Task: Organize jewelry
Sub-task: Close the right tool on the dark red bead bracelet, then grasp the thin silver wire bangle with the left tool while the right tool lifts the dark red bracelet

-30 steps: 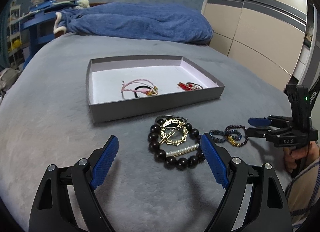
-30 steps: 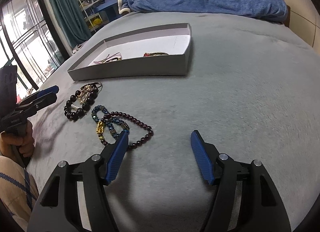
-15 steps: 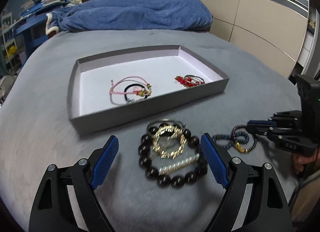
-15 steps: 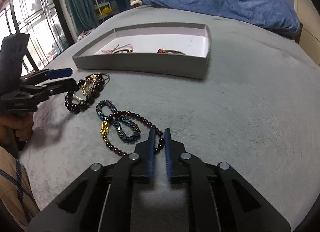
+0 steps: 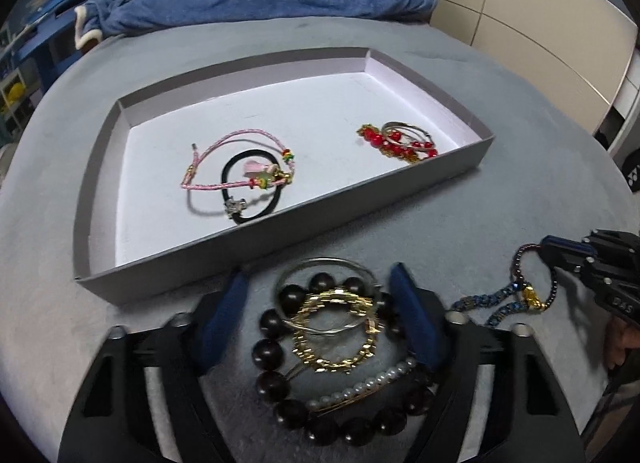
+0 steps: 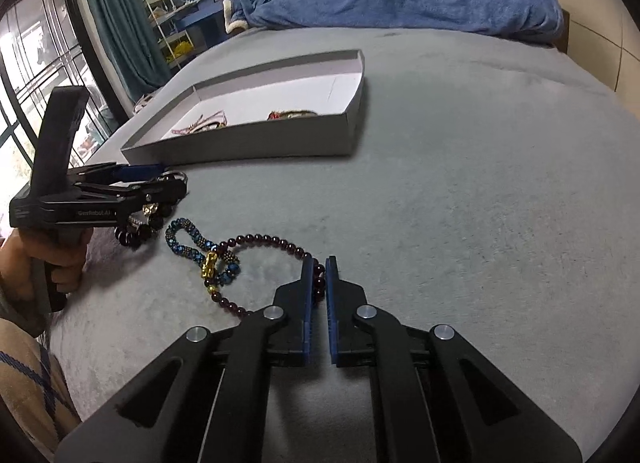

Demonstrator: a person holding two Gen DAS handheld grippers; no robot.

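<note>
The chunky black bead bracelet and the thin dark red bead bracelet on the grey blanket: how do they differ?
The chunky black bead bracelet has far bigger beads than the thin dark red bead bracelet. It lies between the left gripper's parted pads under gold jewellery; the right gripper pinches the red one. Both lie outside the grey tray.

Left gripper [image 5: 320,315]: your tool is black, with open triangular cut-outs in its arms, blue ribbed pads [image 5: 416,323] and silver round screws.
Right gripper [image 6: 319,275]: yours has the same black frame, blue pads and silver screws.
Markings: pale lettering runs along the left gripper's side.
Sleeve [image 6: 28,387]: you wear beige fabric with dark blue stripes.
</note>
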